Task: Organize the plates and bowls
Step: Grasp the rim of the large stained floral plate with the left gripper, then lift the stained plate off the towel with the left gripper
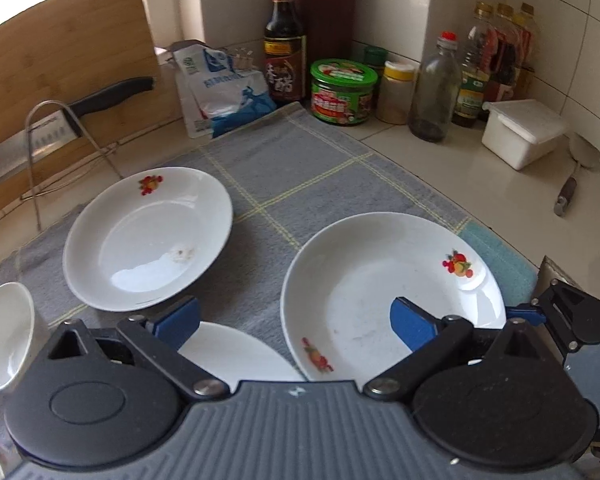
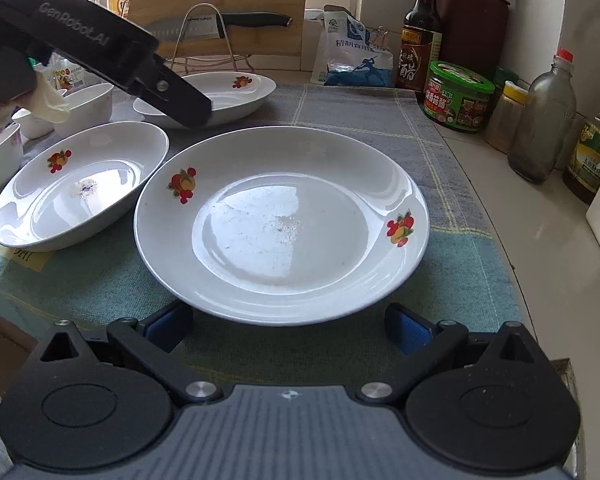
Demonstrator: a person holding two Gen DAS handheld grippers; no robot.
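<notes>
Three white plates with fruit prints lie on a grey cloth (image 1: 300, 168). In the left wrist view the far plate (image 1: 148, 236) is at left, the large plate (image 1: 380, 292) at right, and a third plate (image 1: 236, 354) shows under my open left gripper (image 1: 294, 320). In the right wrist view my open, empty right gripper (image 2: 288, 326) sits at the near rim of the large plate (image 2: 280, 224). The second plate (image 2: 80, 192) lies left of it and the far plate (image 2: 220, 94) behind. White bowls (image 2: 84, 106) stand at the far left. The left gripper (image 2: 100, 44) hovers above them.
Bottles (image 1: 283, 40), a green-lidded jar (image 1: 342, 92), a salt bag (image 1: 224, 92) and a white box (image 1: 520, 130) line the tiled back wall. A knife (image 1: 44, 132) on a wire rack stands against a wooden board (image 1: 60, 56). A spatula (image 1: 576, 176) lies on the counter at right.
</notes>
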